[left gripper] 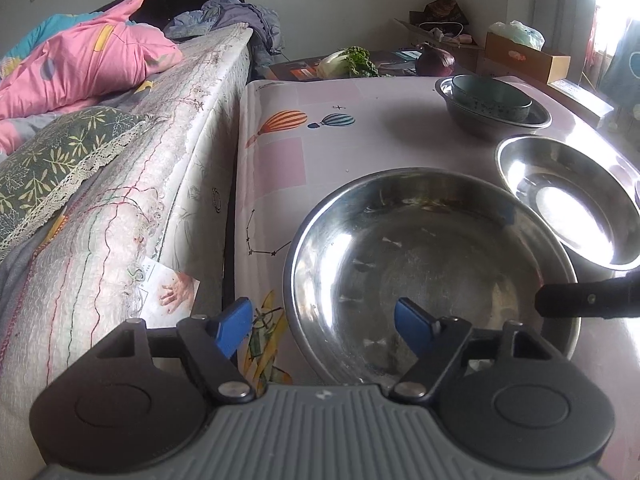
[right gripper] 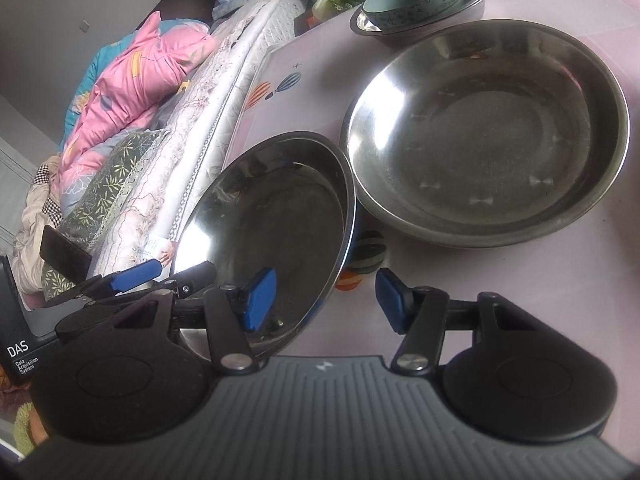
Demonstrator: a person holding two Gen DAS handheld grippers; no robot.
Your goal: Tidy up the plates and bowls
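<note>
**A:** What is around us?

**B:** A bed (left gripper: pixel 120 184) stands right beside the worktop (left gripper: pixel 360 120), with a pink quilt (left gripper: pixel 80 68) on it. Greens (left gripper: pixel 352 62) lie at the far end.

**A:** And the bowls?

**B:** We see a big steel bowl (left gripper: pixel 400 264) close to us, with nothing in it. Next to it sits a smaller steel bowl (left gripper: pixel 568 204), also with nothing inside. Farther off, a blue-green bowl (left gripper: pixel 490 98) sits inside a steel basin (left gripper: pixel 480 124).

**A:** How are our fingers?

**B:** Our left gripper (left gripper: pixel 324 322) is spread wide across the big bowl's near rim, holding nothing. Our right gripper (right gripper: pixel 326 300) gapes too, one finger over the smaller bowl, which looks tipped.
</note>
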